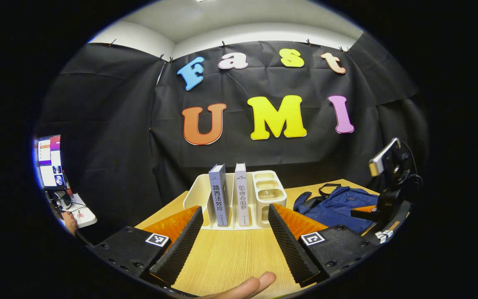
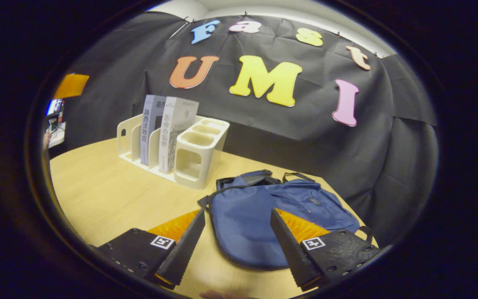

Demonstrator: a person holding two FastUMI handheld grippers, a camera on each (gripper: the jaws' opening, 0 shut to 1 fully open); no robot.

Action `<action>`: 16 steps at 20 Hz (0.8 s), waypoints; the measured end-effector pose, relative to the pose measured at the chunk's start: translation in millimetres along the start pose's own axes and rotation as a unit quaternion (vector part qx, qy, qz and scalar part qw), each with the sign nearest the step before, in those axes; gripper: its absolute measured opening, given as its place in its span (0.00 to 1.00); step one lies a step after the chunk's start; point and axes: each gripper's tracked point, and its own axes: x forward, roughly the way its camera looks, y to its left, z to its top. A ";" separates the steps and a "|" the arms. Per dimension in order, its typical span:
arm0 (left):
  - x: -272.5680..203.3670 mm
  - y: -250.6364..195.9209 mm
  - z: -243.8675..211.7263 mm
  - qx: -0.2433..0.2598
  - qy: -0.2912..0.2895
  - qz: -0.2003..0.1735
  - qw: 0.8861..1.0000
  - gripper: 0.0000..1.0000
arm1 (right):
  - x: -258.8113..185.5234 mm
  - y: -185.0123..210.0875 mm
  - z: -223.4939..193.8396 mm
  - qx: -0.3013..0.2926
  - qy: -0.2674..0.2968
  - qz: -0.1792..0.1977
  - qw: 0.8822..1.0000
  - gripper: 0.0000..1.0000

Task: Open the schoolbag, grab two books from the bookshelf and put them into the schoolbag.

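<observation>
White bookshelf [image 1: 197, 192] holds two upright books [image 1: 219, 195]; schoolbag [image 2: 264, 216] lies flat.

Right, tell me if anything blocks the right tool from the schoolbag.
Nothing visible does. The right tool hangs open just above the blue schoolbag, which lies flat on the table, apart from the bookshelf.
</observation>
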 end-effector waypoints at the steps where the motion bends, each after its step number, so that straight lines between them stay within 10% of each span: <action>1: 1.2 -0.1 -1.7 -0.001 0.003 0.000 1.000 0.99 | 6.9 3.7 -5.3 -0.008 0.010 0.001 1.000 0.96; 16: 10.6 8.0 -15.7 -0.003 0.034 0.016 0.999 0.99 | 59.3 -1.8 -22.6 -0.134 0.084 -0.093 0.983 0.87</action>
